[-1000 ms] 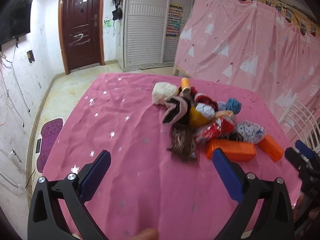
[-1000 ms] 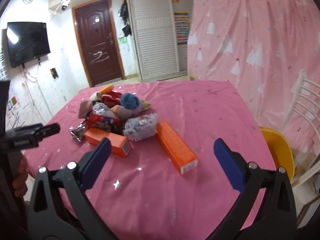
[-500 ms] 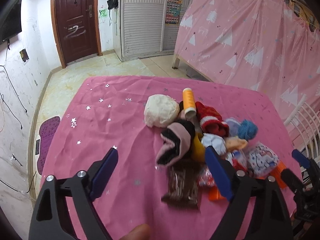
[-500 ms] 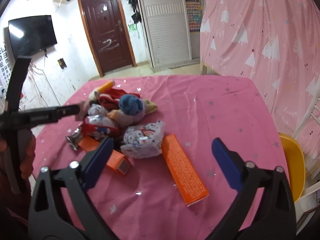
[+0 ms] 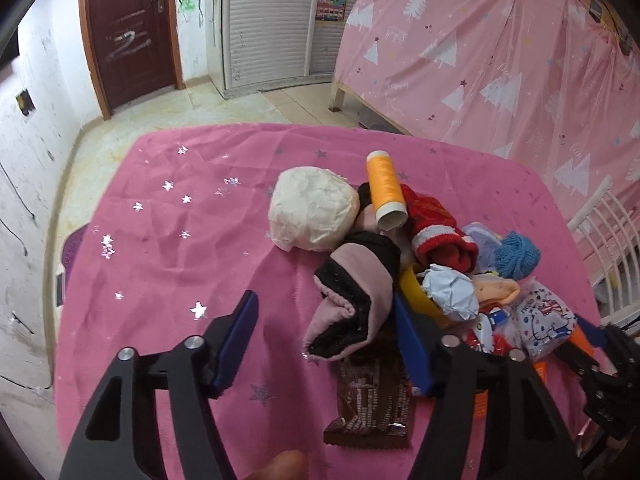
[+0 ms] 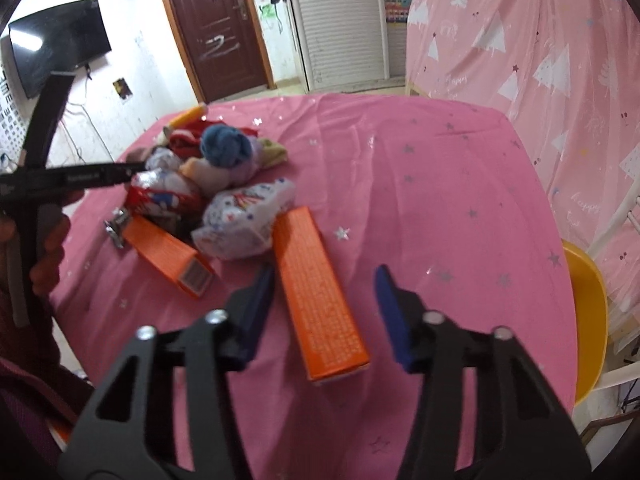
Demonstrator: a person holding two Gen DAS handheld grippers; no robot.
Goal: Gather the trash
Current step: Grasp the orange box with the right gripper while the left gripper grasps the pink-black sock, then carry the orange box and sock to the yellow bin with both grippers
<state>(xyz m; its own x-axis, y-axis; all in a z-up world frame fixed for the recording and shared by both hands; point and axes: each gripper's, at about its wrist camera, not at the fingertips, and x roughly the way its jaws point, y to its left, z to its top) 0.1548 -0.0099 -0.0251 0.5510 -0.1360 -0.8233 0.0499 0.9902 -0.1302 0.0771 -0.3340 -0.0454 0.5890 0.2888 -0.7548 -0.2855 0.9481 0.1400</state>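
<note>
A heap of trash and socks lies on the pink star-print tablecloth (image 5: 168, 240). In the left wrist view my left gripper (image 5: 326, 320) hangs over the heap's near end. Its jaws are closing around a pink-and-black sock (image 5: 352, 300) and a brown snack wrapper (image 5: 372, 392). The right pad is close to the sock and the left pad stands clear of it. In the right wrist view my right gripper (image 6: 324, 280) straddles a long orange box (image 6: 316, 292). Its jaws are closing, with a gap still showing beside the right pad.
A white paper ball (image 5: 312, 212), an orange thread spool (image 5: 384, 188), a red sock (image 5: 436, 232), blue yarn (image 5: 516, 256) and a printed bag (image 6: 248, 216) fill the heap. A second orange box (image 6: 168, 252) lies left. A yellow chair (image 6: 588, 312) stands at the table's right edge.
Both grippers moved forward and down toward the heap while their jaws narrowed. The left now frames the sock and wrapper, and the right now frames the orange box.
</note>
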